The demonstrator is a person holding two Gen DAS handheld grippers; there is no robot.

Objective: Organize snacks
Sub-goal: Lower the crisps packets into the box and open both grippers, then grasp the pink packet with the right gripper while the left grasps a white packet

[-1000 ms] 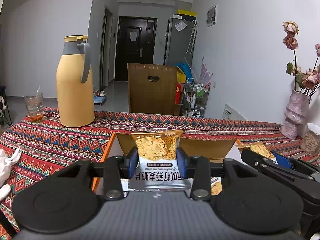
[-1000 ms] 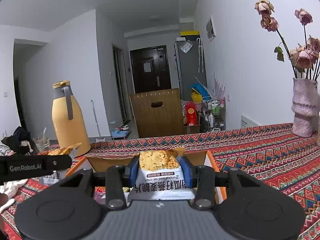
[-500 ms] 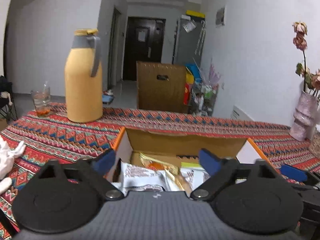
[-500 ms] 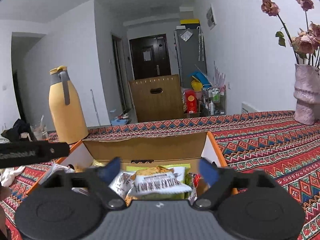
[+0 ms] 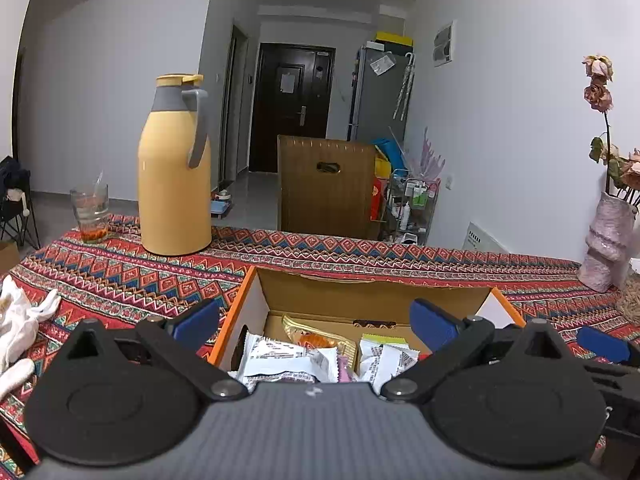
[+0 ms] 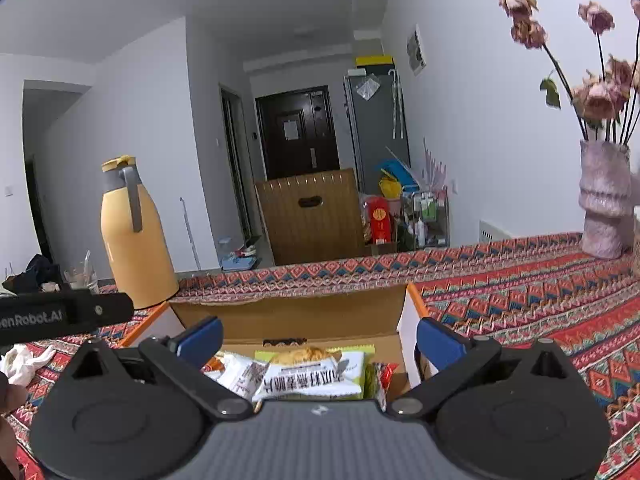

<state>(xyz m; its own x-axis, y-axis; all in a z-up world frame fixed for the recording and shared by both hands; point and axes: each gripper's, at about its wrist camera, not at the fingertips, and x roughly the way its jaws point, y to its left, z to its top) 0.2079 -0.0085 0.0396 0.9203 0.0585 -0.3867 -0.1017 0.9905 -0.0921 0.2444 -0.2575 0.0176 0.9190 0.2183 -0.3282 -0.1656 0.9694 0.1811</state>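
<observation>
An open cardboard box (image 5: 372, 292) with orange edges sits on the patterned tablecloth and holds several snack packets (image 5: 288, 356). My left gripper (image 5: 316, 322) is open and empty, just above the near side of the box. In the right wrist view the same box (image 6: 288, 312) shows an oat-crisp packet (image 6: 308, 376) lying on top of other packets. My right gripper (image 6: 318, 338) is open and empty above it. The left gripper's body (image 6: 64, 314) shows at the left of the right wrist view.
A tall yellow thermos jug (image 5: 174, 168) and a glass (image 5: 90, 212) stand at the far left of the table. A pink vase with dried flowers (image 5: 606, 244) stands at the far right. White cloth (image 5: 18, 328) lies at the left edge. A wooden chair back (image 5: 326, 188) is behind the table.
Both grippers were shut on oat-crisp packets a second ago. Both opened and let the packets drop into the box, where they now lie.
</observation>
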